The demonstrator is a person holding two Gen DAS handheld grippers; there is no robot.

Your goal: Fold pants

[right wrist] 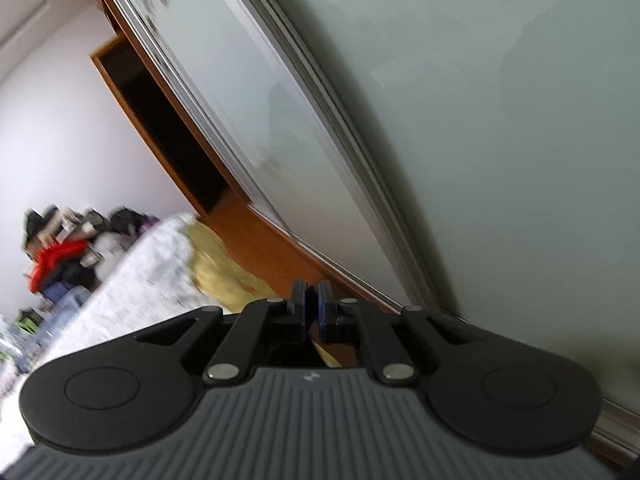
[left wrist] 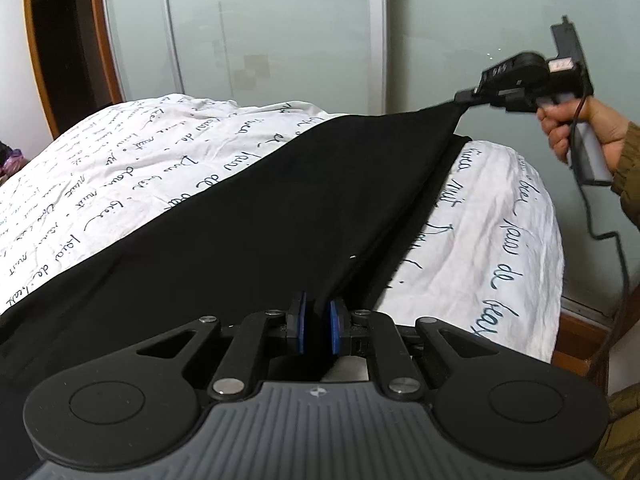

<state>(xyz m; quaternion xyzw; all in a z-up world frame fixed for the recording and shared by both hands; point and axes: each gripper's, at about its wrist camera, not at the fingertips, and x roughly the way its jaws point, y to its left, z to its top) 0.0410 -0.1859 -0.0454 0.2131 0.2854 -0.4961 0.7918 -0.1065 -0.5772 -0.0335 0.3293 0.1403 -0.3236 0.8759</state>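
Note:
Black pants [left wrist: 260, 220] lie stretched across a bed with a white cover printed in script [left wrist: 120, 152]. At the near end, my left gripper [left wrist: 318, 320] is shut on a fold of the black cloth, which runs up between its blue pads. At the far right, a hand [left wrist: 580, 128] holds my right gripper [left wrist: 460, 99], which pinches the far end of the pants and lifts it clear of the bed. The right wrist view is blurred. Its gripper [right wrist: 312, 304] shows the pads almost together, and the pants themselves stay out of sight there.
Frosted sliding wardrobe doors [left wrist: 280, 28] stand behind the bed, with a wooden frame [right wrist: 168, 128] beside them. A cable [left wrist: 616, 248] hangs from the right gripper. A pile of clothes [right wrist: 60, 256] and a yellow cloth [right wrist: 224, 268] sit beyond the bed [right wrist: 132, 292].

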